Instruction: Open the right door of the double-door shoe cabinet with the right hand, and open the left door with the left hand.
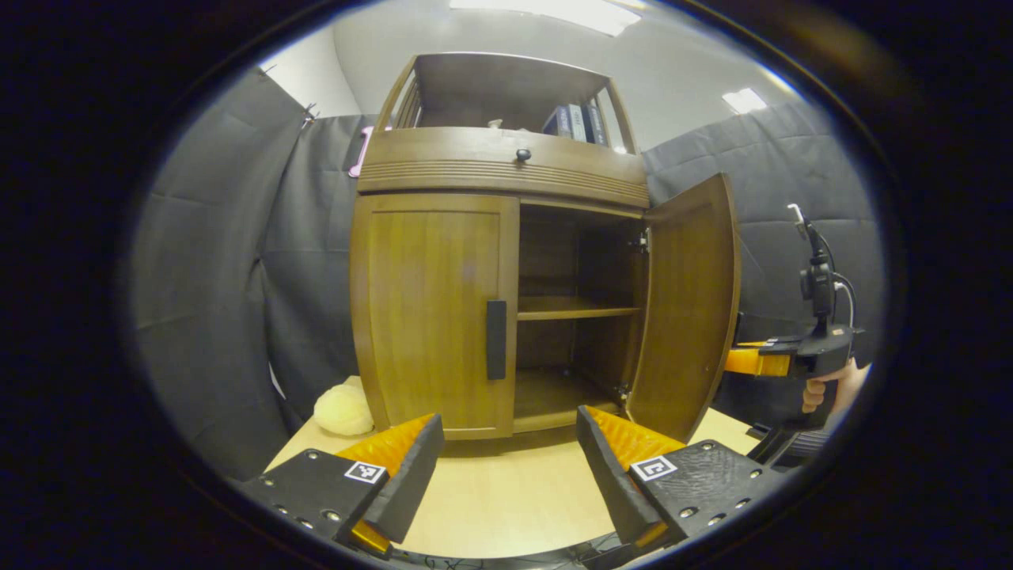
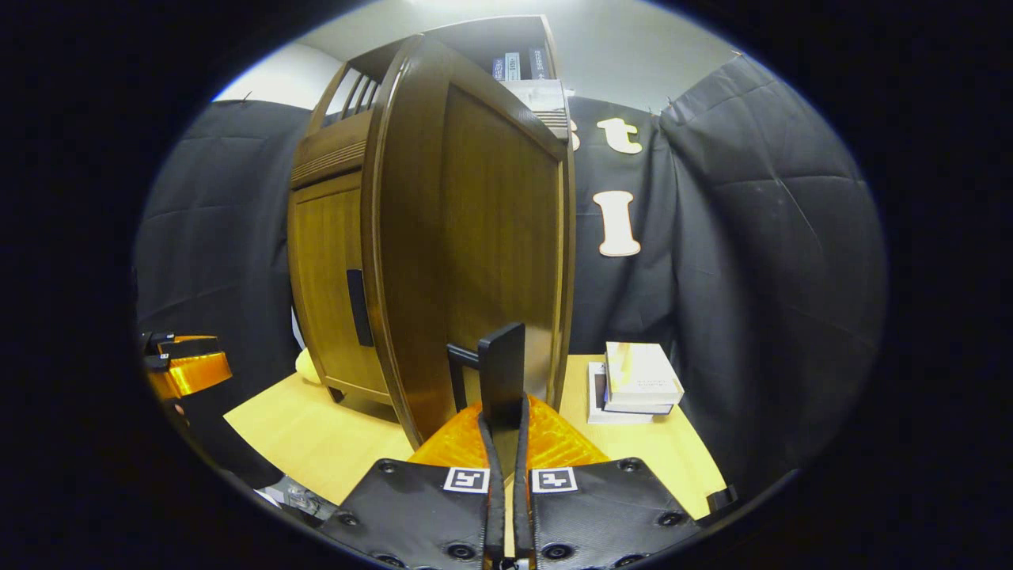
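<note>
While right tool (image 2: 503, 431) grips handle (image 2: 500, 372), left tool (image 1: 506, 467) spread.

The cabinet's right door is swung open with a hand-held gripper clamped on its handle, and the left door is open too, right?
Not quite: the left door is shut, as the left gripper view shows. The right door is open, its handle clamped by the right hand-held gripper.
</note>
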`<control>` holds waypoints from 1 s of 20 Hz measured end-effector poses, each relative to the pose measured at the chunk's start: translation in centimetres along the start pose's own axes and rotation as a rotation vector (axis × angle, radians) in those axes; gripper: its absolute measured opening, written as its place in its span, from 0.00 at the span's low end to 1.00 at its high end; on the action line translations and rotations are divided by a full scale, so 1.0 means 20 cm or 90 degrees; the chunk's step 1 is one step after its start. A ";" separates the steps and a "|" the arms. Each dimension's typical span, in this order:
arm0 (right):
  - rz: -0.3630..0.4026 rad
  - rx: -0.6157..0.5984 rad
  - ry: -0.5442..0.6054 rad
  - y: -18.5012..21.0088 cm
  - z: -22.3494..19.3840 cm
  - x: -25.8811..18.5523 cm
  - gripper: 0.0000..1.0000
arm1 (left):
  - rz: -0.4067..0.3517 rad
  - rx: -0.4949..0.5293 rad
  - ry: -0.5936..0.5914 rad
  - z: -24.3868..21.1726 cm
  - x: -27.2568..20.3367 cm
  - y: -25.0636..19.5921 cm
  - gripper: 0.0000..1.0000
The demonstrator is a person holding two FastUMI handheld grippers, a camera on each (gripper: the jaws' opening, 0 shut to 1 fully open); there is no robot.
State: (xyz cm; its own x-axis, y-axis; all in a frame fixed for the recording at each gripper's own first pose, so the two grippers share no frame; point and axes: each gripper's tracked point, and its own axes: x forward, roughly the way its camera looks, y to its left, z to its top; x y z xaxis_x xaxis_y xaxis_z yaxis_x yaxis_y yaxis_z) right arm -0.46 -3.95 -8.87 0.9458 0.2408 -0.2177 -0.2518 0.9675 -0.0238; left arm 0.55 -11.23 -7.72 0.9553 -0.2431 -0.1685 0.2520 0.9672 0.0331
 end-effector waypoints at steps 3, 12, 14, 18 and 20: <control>0.010 -0.003 0.000 -0.05 0.00 -0.01 0.06 | -0.002 0.008 0.002 0.01 0.03 -0.01 0.95; -0.025 -0.005 -0.001 -0.29 -0.01 -0.05 0.02 | -0.021 0.006 0.011 -0.01 0.14 -0.09 0.96; -0.041 0.002 0.000 -0.36 -0.02 -0.06 0.01 | -0.025 0.006 0.012 -0.02 0.16 -0.12 0.96; -0.063 0.013 -0.004 -0.45 -0.02 -0.11 0.04 | -0.038 0.004 0.005 0.01 0.18 -0.18 0.97; -0.065 0.025 -0.005 -0.45 -0.03 -0.15 0.04 | -0.046 0.001 0.004 0.02 0.19 -0.20 0.97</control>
State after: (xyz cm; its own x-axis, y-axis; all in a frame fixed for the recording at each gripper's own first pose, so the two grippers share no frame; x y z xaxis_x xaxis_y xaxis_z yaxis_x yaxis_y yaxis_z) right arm -1.12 -13.49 -8.59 0.9679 0.1414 -0.2077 -0.1459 0.9893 -0.0066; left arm 3.32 -16.02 -8.19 0.9336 -0.3119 -0.1767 0.3207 0.9469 0.0229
